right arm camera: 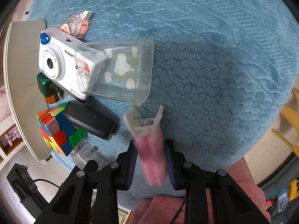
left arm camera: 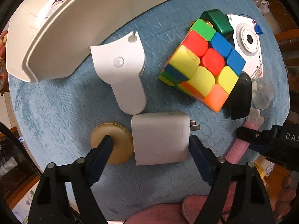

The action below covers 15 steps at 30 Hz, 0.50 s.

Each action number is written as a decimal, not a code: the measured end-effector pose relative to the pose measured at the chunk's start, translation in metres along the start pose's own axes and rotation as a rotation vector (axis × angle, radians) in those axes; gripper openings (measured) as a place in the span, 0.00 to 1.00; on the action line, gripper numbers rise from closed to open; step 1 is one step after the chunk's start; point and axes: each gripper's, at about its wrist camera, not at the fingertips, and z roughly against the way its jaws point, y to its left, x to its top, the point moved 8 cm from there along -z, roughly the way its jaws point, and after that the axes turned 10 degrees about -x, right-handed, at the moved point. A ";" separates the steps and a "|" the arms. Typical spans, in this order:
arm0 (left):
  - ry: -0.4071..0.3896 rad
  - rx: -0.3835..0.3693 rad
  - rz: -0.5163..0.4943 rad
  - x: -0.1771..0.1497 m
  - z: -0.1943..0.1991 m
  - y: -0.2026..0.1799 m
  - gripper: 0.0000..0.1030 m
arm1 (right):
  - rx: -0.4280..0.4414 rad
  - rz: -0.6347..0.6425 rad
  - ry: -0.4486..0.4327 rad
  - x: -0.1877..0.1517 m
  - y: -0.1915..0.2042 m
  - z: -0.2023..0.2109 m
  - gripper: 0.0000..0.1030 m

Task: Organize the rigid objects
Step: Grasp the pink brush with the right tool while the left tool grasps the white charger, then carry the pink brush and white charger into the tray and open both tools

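In the left wrist view my left gripper [left arm camera: 150,140] is open, its fingers either side of a white plug charger [left arm camera: 159,138] on the blue mat [left arm camera: 56,112]. The left finger overlaps a tan round disc [left arm camera: 119,145]. Beyond lie a white curved plastic piece [left arm camera: 122,72] and a colourful puzzle cube [left arm camera: 203,63]. In the right wrist view my right gripper [right arm camera: 151,149] is shut on a pink hair-roller clip [right arm camera: 151,155] with a white clamp end, just above the mat [right arm camera: 214,56].
A white toy camera [right arm camera: 56,61], clear plastic box [right arm camera: 119,71], black case [right arm camera: 89,119], green bottle [right arm camera: 46,87] and cube [right arm camera: 59,132] cluster left of the right gripper. A large white tray [left arm camera: 61,26] lies at the mat's far left. My right gripper [left arm camera: 261,136] shows at the right.
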 end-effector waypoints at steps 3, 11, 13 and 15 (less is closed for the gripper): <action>-0.006 -0.005 -0.001 0.002 0.005 -0.001 0.73 | 0.014 0.006 0.000 -0.006 -0.007 -0.002 0.27; -0.018 -0.029 0.003 0.006 0.015 -0.022 0.58 | 0.044 0.016 0.012 -0.021 -0.010 0.000 0.26; -0.017 -0.048 0.022 0.003 0.015 -0.022 0.58 | 0.047 0.017 0.009 -0.023 -0.012 0.001 0.26; -0.011 -0.067 0.043 -0.007 0.015 -0.020 0.58 | 0.049 0.021 0.006 -0.024 -0.014 0.004 0.26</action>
